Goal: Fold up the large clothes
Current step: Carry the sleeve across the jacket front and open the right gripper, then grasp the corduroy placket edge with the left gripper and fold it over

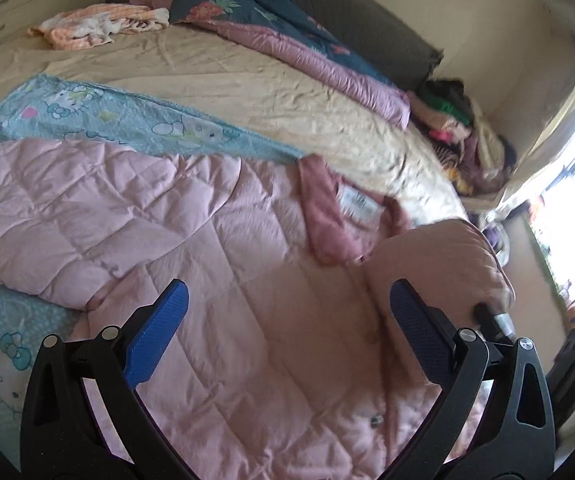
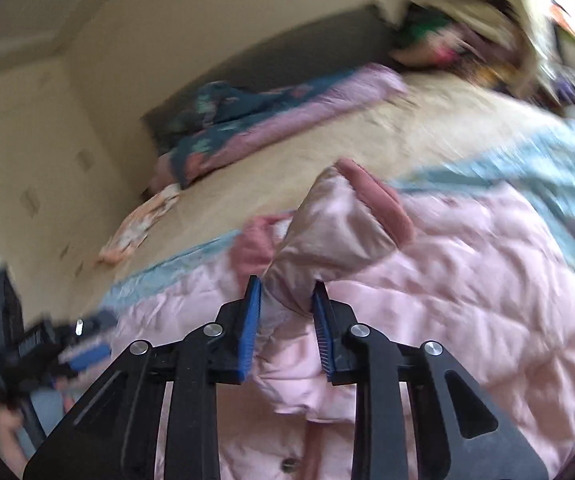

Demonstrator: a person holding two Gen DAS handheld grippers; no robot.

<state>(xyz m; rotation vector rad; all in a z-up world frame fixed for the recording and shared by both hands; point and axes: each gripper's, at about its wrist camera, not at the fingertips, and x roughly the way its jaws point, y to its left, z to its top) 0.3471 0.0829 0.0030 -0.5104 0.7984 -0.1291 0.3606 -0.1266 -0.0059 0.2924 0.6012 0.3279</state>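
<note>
A pink quilted jacket (image 1: 215, 248) lies spread on a turquoise cartoon-print blanket (image 1: 99, 112) on the bed. Its darker pink collar (image 1: 327, 216) with a white label faces up. My left gripper (image 1: 287, 304) is open and empty, hovering just above the jacket's front. My right gripper (image 2: 287, 300) is shut on a bunched fold of the jacket (image 2: 327, 248), a sleeve with a darker pink cuff (image 2: 379, 200), lifted off the bed. That lifted sleeve (image 1: 435, 260) and part of the right gripper (image 1: 495, 320) show at the right in the left wrist view. The left gripper (image 2: 71, 352) shows at lower left in the right wrist view.
A beige sheet (image 1: 215, 76) covers the bed. A dark floral and pink duvet (image 1: 287, 36) lies along the headboard. An orange-white cloth (image 1: 95, 26) lies at the far corner. A pile of clothes (image 1: 459, 128) sits by the bright window at right.
</note>
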